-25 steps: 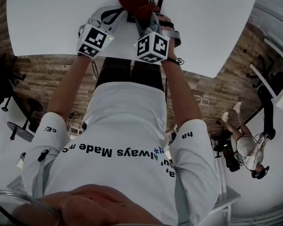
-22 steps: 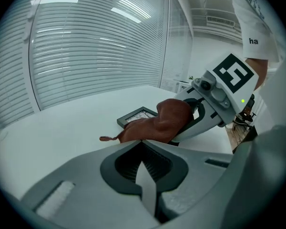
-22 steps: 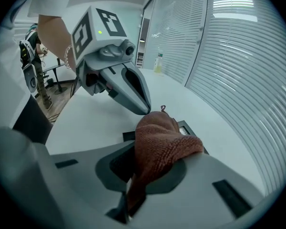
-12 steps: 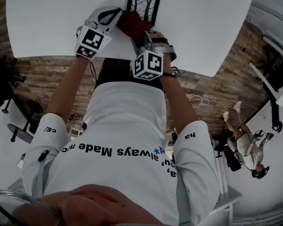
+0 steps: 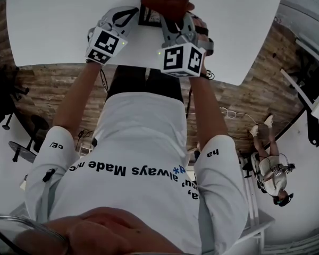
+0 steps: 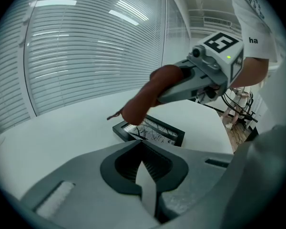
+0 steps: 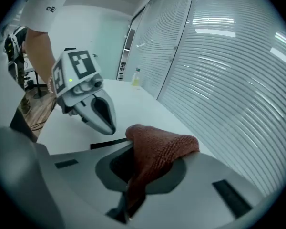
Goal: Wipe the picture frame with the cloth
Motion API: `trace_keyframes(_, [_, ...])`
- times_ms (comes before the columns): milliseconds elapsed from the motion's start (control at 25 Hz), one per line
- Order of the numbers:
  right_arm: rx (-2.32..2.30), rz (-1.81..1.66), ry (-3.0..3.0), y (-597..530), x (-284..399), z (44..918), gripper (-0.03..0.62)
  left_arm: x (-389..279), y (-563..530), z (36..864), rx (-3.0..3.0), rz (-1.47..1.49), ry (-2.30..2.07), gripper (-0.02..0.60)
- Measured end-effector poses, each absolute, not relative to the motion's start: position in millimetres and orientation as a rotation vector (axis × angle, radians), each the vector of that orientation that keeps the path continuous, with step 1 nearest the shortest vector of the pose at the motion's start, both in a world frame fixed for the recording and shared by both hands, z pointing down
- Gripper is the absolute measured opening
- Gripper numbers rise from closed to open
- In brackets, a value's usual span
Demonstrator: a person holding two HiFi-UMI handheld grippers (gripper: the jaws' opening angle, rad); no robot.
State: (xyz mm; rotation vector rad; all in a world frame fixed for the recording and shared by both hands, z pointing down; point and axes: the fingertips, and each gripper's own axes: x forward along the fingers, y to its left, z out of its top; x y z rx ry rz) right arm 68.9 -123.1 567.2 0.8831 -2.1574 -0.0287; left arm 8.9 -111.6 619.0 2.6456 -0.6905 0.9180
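Note:
A black picture frame (image 5: 147, 16) with a tree drawing lies flat at the far middle of the white table (image 5: 53, 20). My right gripper (image 5: 175, 16) is shut on a rust-red cloth (image 5: 167, 2), which covers the far part of the frame. In the left gripper view the cloth (image 6: 147, 97) hangs just over the frame (image 6: 152, 131), though contact cannot be made out. In the right gripper view the cloth (image 7: 157, 149) bulges out of the jaws. My left gripper (image 5: 128, 14) is just left of the frame, shut on nothing.
The table's near edge (image 5: 122, 65) runs just under both grippers, with wood floor (image 5: 244, 97) beyond it. Window blinds (image 6: 86, 56) line the far side. A small bottle (image 7: 136, 75) stands at the table's far end. A person (image 5: 271, 169) is off to the right.
The right gripper has carried the cloth from the frame's near left corner away from me, onto the far part of the frame. The left gripper has hardly moved.

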Motion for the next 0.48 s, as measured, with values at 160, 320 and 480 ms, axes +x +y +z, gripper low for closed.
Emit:
trace_keyframes(160, [0.899, -0.042, -2.107, -161.0, 70.5, 590.0, 0.028, 14.6, -109.0, 630.3, 2.643, 0.956, -0.657, 0.003])
trace_keyframes(320, [0.789, 0.008, -2.038, -169.9, 65.6, 635.0, 0.028, 20.1, -106.3, 640.5, 2.640, 0.980, -0.628, 0.002])
trace_keyframes(480, [0.732, 0.049, -2.011, -166.1, 63.9, 653.0, 0.028, 21.9, -106.0, 641.0, 2.630, 0.969, -0.624, 0.002])
